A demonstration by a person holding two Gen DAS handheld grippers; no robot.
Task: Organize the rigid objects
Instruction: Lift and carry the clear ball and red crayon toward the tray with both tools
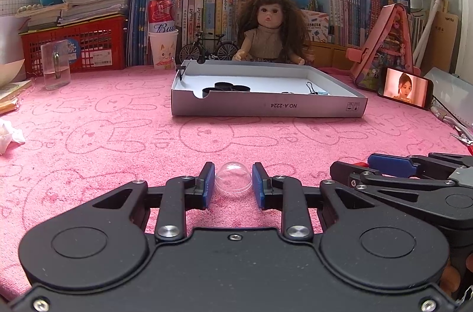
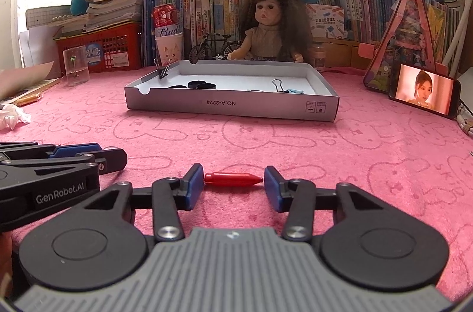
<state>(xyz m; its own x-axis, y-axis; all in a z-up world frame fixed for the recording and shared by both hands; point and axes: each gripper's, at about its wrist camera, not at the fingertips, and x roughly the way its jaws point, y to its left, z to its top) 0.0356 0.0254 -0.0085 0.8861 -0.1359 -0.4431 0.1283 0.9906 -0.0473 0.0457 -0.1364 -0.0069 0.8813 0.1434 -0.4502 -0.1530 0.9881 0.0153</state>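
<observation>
A clear plastic dome [image 1: 233, 179] lies on the pink cloth between the pads of my left gripper [image 1: 233, 182], whose jaws stand open with small gaps on both sides. A red pen cap [image 2: 233, 179] lies crosswise between the pads of my right gripper [image 2: 234, 183], also open around it. A shallow white box [image 1: 266, 108] ahead holds black round caps [image 1: 230, 88] and binder clips [image 1: 312, 89]. The box also shows in the right wrist view [image 2: 230, 105]. The right gripper shows at the left view's right edge [image 1: 393, 164].
A doll [image 1: 270, 31] sits behind the box before a wall of books. A glass [image 1: 55, 65], a paper cup [image 1: 163, 49] with a can, a red crate [image 1: 77, 46] and crumpled tissue [image 1: 9, 134] are at left. A phone [image 1: 405, 87] stands at right.
</observation>
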